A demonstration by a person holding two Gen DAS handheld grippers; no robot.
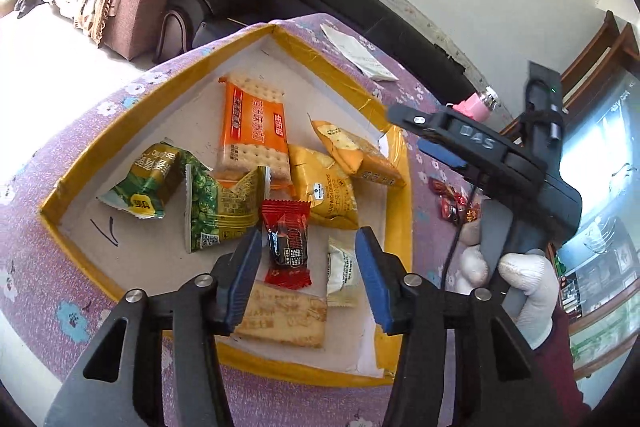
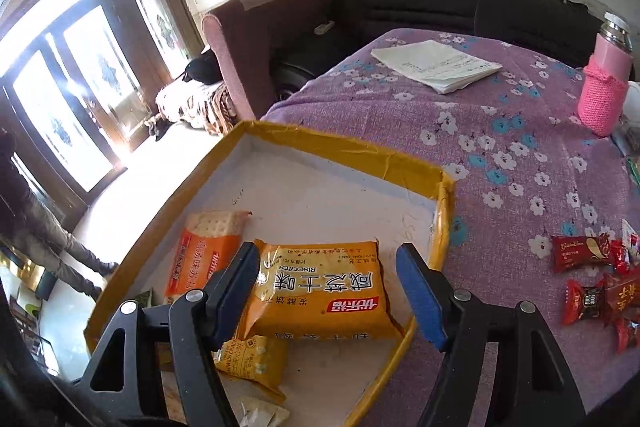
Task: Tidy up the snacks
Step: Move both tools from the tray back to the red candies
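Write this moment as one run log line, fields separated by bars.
left hand-held gripper: open above red candy | right hand-held gripper: open over yellow biscuit pack | tray: holds snacks

Left gripper's (image 1: 306, 277) finger covers the near-left corner of the pale cracker pack (image 1: 286, 315), and its print is too faint to read; the small white sachet (image 1: 341, 273) has text way too tiny to make out; orange cracker pack (image 1: 253, 131) has its bottom edge tucked under the green packs (image 1: 218, 203); in the right wrist view the red candies (image 2: 592, 291) run off the right edge, the pink bottle (image 2: 606, 83) is clipped there too, and the lower yellow pack (image 2: 252, 359) sits half hidden behind the right gripper's (image 2: 330, 295) finger and under the big yellow pack (image 2: 320, 291); the tray's (image 2: 400, 167) near edge is out of frame.
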